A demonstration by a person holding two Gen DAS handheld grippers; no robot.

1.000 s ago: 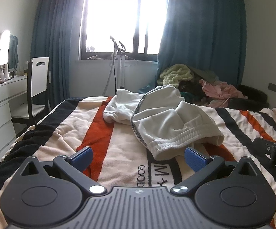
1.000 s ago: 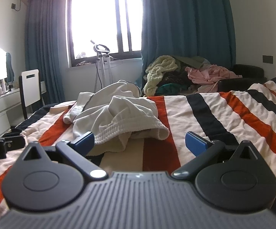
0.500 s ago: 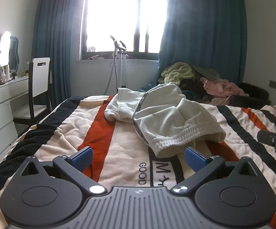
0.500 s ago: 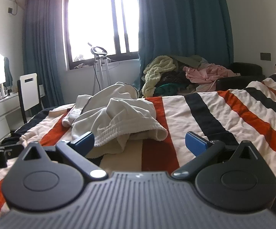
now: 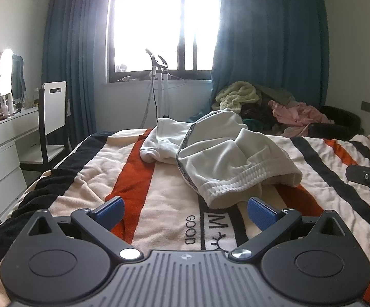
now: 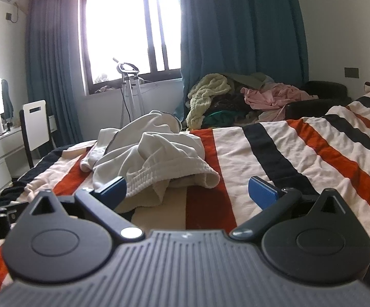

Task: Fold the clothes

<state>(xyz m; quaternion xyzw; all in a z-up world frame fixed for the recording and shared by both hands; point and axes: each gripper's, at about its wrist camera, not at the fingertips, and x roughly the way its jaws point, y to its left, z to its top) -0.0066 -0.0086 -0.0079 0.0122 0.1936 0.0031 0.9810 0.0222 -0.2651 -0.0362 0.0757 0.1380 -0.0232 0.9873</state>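
A crumpled cream-white garment (image 5: 225,158) with a ribbed elastic hem lies in a heap on the striped bed cover (image 5: 144,194). It also shows in the right wrist view (image 6: 154,158). My left gripper (image 5: 185,211) is open and empty, just short of the garment's near hem. My right gripper (image 6: 187,192) is open and empty, its left blue pad (image 6: 113,190) close to the hem. The right gripper's body shows at the right edge of the left wrist view (image 5: 369,177).
A pile of other clothes (image 6: 249,99) lies at the far side of the bed by the blue curtain. A white desk (image 5: 3,138) and chair (image 5: 53,117) stand at the left. A garment steamer stand (image 5: 159,87) is under the window.
Both grippers have moved slightly nearer the white garment and tilted a little. Both stay open and empty. The garment has not moved.
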